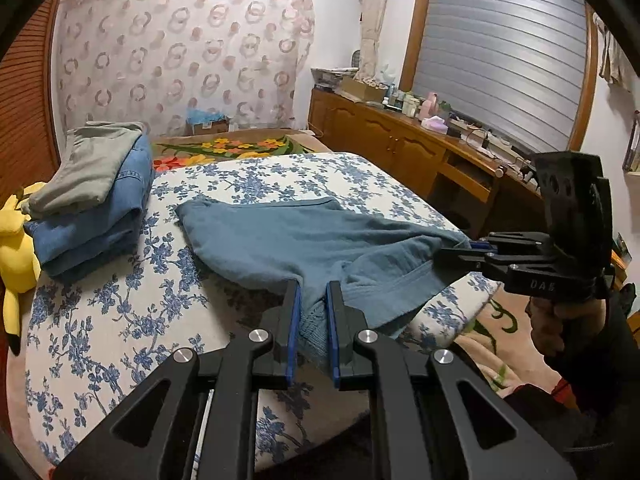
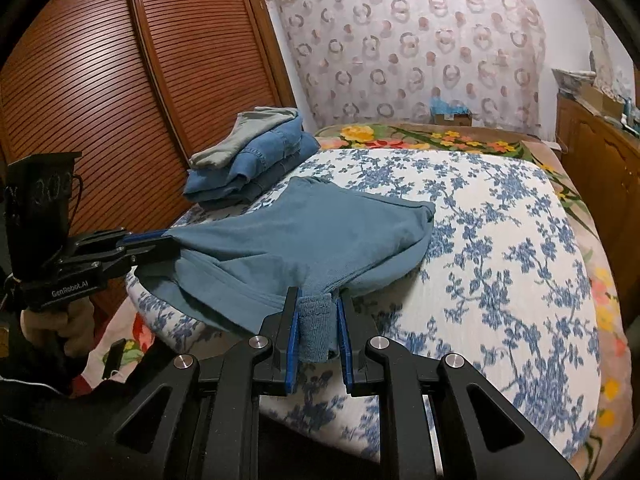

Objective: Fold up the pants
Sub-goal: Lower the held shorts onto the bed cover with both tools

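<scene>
- On the bed's far left edge, in the left wrist view, a yellow plush toy (image 1: pixel 16 256) lies beside a stack of folded clothes (image 1: pixel 90 200): a grey garment on top of blue denim ones.
- Just right of the stack, the teal pants (image 1: pixel 312 236) lie spread on the bed (image 1: pixel 100 340), which has a white cover printed with blue flowers; their near edge is lifted off the cover.
- The left gripper (image 1: pixel 312 298) is closed narrowly on a bunched part of the pants' near edge, cloth pinched between its blue pads.
- Further right, the right gripper (image 2: pixel 318 304) likewise clamps a ribbed fold of the same edge; in the left wrist view it reaches in from the side, held in a hand (image 1: pixel 552 320).
- Along the right wall a wooden cabinet (image 1: pixel 400 140) carries boxes and bottles below a shuttered window (image 1: pixel 508 56).
</scene>
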A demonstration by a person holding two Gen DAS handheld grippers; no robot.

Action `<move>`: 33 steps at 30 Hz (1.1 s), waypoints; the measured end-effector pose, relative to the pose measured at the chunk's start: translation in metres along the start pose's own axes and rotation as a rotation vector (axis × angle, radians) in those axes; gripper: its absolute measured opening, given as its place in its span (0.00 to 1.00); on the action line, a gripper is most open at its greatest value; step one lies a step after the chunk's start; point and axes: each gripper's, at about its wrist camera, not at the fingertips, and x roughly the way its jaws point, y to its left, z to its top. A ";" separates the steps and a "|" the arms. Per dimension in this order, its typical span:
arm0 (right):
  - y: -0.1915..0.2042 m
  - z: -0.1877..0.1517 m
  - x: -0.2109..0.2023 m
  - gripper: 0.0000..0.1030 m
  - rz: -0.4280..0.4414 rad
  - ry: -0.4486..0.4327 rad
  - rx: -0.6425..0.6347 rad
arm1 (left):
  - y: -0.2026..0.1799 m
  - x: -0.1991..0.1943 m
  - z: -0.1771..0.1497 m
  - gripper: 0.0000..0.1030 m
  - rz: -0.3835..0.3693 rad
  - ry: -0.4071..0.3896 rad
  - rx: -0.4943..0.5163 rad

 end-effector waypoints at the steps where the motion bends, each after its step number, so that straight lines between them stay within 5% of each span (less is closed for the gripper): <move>1: 0.000 -0.002 -0.002 0.16 0.002 0.000 0.005 | -0.002 0.000 0.000 0.13 -0.002 0.004 0.004; 22: -0.021 0.048 0.054 0.17 -0.039 -0.049 0.032 | 0.035 0.055 0.053 0.13 0.123 0.015 0.034; 33: -0.027 0.051 0.110 0.17 -0.082 0.029 0.021 | 0.053 0.093 0.038 0.18 0.158 0.107 -0.016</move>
